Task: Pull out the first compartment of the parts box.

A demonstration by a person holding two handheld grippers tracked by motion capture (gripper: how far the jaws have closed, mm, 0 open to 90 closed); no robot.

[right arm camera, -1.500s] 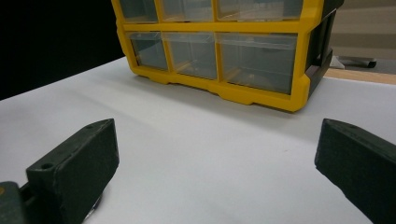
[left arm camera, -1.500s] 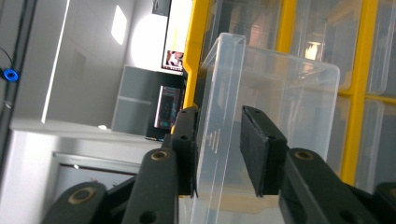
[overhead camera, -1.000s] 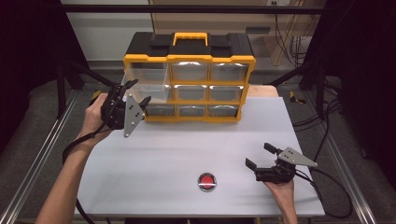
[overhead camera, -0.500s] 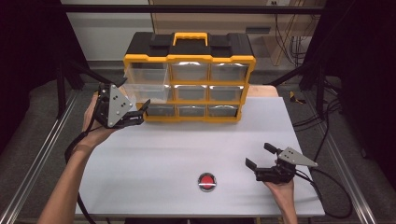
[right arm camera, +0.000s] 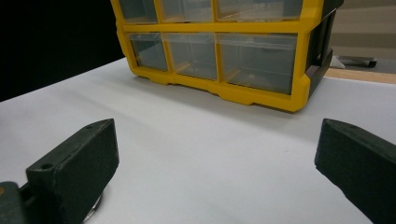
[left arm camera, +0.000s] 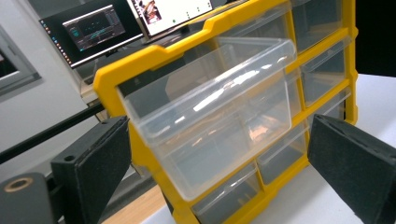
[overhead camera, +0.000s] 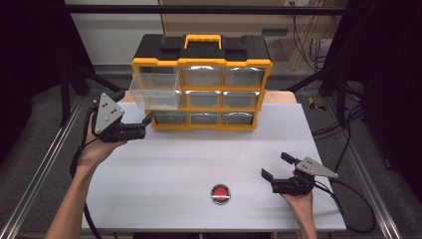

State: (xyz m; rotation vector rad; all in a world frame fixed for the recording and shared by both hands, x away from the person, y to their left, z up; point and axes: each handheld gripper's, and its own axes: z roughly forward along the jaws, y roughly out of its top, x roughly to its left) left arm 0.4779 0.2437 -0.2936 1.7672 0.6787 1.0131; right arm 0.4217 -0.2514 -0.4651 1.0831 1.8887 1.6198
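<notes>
Room: dark surroundings, a pale wall behind the counter, cables hanging at the back right; the left gripper view shows two lit monitors (left arm camera: pixel 93 30) behind the organizer.
Frame: metal rails (overhead camera: pixel 40 174) run along both sides of the counter, over a grey floor.
Counter (overhead camera: pixel 164 184): a plain white top, matte and unmarked; a strip of wood edge shows at the back, on either side of the organizer.
Organizer (overhead camera: pixel 201 62): a yellow frame with a black top and a yellow handle, upright at the back middle of the counter, holding three rows of three clear drawers.
Drawer (overhead camera: pixel 155 92): the top-left one, clear plastic, pulled partway out of its slot and jutting toward the person; the other drawers sit flush.
Button (overhead camera: pixel 220 193): a red disc with a silver rim, flat on the counter near the front edge, well apart from the organizer.
Left gripper (overhead camera: pixel 144 127): held just in front of the organizer's lower left corner, below the drawer, aimed at the organizer; its fingers (left arm camera: pixel 93 163) have just been opening and now stand wide apart, with nothing pressed between them. In its own view the drawer lies ahead between the fingers but untouched.
Right gripper (overhead camera: pixel 274 167): low over the counter at the front right, to the right of the button; its fingers (right arm camera: pixel 77 163) are spread wide over bare white surface, gripping nothing.
Hands: each forearm comes in from the front edge, one per gripper.
</notes>
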